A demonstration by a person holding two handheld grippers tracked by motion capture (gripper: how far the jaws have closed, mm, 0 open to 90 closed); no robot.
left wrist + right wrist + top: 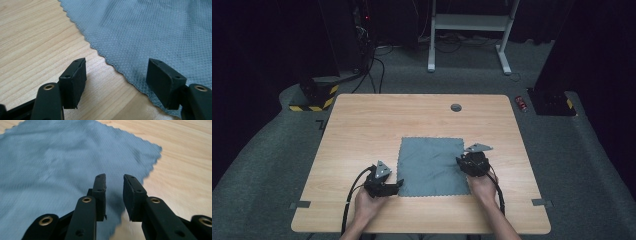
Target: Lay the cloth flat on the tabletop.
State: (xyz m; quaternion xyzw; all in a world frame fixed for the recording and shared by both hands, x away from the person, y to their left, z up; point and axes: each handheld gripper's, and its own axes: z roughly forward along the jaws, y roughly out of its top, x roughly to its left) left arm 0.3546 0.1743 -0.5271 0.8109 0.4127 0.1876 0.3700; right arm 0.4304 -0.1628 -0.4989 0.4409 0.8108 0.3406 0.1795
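A grey cloth [430, 166] lies spread flat on the wooden worktop [362, 125], a little right of the middle and toward the person's side, its pinked edges showing all round. The left tongs [398, 184] sit low at the cloth's near left corner, held in the person's left hand [366, 204]. In the left gripper view the left tongs [120, 82] stand wide open, one jaw over bare wood and the other over the cloth's edge, with the scalloped hem running between them; the pads press on nothing. The right tongs [460, 161] are at the cloth's right edge, about halfway along it, with the right hand [483, 186] behind them. In the right gripper view the right tongs [114, 195] are open only a narrow way, and the gap between the pads is empty; they hover over the cloth's edge near a corner, the left jaw above the fabric and the right jaw near where cloth gives way to wood. The cloth looks smooth, with only faint creases across it. A small round dark grommet [456, 107] sits in the worktop near the far edge, well apart from the cloth.
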